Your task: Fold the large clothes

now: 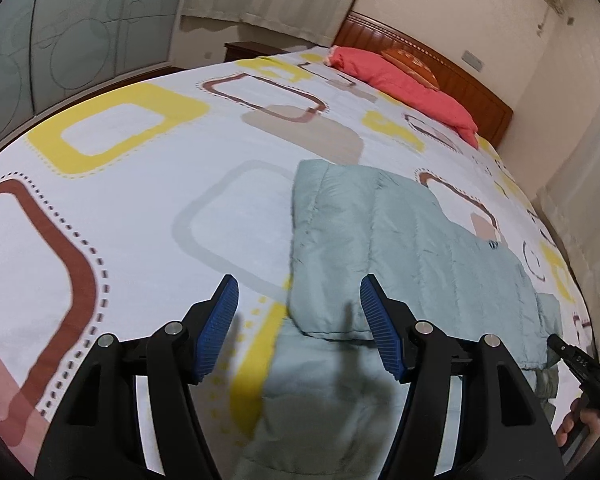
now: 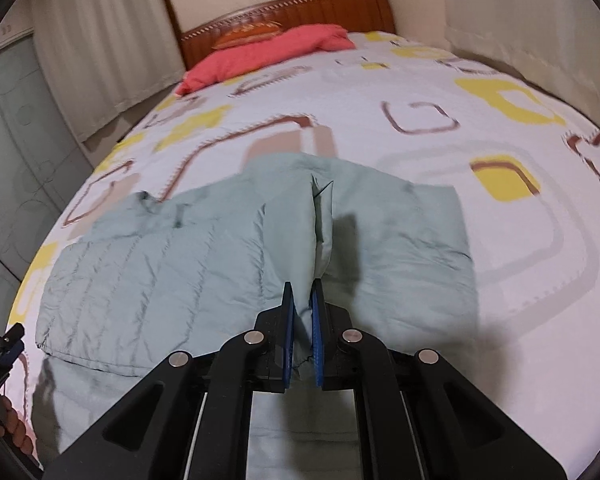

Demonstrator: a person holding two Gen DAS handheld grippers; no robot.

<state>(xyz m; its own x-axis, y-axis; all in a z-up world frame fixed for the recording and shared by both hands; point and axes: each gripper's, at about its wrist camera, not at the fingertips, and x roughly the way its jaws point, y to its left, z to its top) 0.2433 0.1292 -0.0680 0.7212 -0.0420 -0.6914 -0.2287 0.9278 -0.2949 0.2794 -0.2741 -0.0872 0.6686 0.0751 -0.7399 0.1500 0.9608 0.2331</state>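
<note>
Nearest the left wrist camera is the left hand-held gripper [image 1: 299,308], its blue pads standing apart with nothing between them, hovering over the bed [image 1: 140,184]; just ahead and a little to its right lies the pale green quilted jacket [image 1: 400,240], partly folded, with one corner of the upper layer almost under the right-hand pad; the jacket's long side runs away from this gripper toward the far right, in the direction of the red pillow [image 1: 412,88] at the headboard [image 1: 460,80]; at the lower right edge the other gripper's black tip shows, with a person's fingers [image 1: 580,428] beneath it. Nearest the right wrist camera is the right hand-held gripper [image 2: 302,304], its pads closed on a raised fold of the jacket [image 2: 160,264], the cloth pinched between them and standing up in a ridge that runs straight ahead from the fingertips; the bulk of the jacket spreads to the left of that ridge, a smaller flap to the right, all of it flat on the patterned bedcover; the left gripper's tip peeks in at the lower left edge. As I judge it, the right hand already has the cloth and is the one placed to carry the fold over, while the empty left hand sits close to the near corner and could pin or take it.
</note>
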